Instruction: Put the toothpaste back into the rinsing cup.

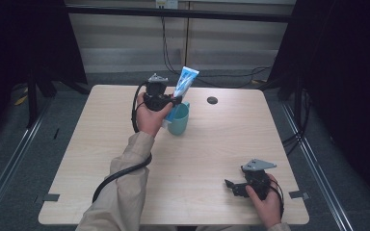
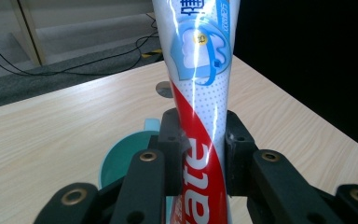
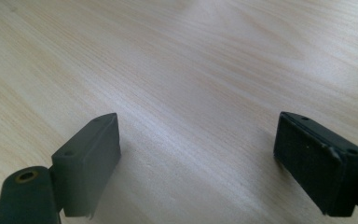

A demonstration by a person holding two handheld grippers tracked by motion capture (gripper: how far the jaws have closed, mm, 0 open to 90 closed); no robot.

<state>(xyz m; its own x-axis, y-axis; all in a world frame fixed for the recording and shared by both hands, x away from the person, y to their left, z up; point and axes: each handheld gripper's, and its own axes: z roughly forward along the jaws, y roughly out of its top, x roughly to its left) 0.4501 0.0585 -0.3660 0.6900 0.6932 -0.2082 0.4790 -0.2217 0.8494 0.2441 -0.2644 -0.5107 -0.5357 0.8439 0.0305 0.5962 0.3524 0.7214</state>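
The left gripper [image 1: 169, 101] is clamped on a toothpaste tube [image 1: 185, 81], its two black pads pressing the tube's sides low down, near the red lettering. The tube's long axis runs up and away from the jaws, leaning toward the far right of the table [image 1: 101, 144], crimped end uppermost. Directly under the gripper, touching or nearly touching the tube's hidden lower end, stands a teal mug [image 1: 178, 120], its open mouth showing just behind the jaws in the left gripper view. So the tube lies straight above the mug, and lowering it along its own axis looks like the move in hand; whether its bottom end is already inside the rim I cannot tell.

The right gripper [image 1: 232, 186] rests well apart from the mug, near the table's near edge, jaws spread wide over bare wood, gripping nothing.
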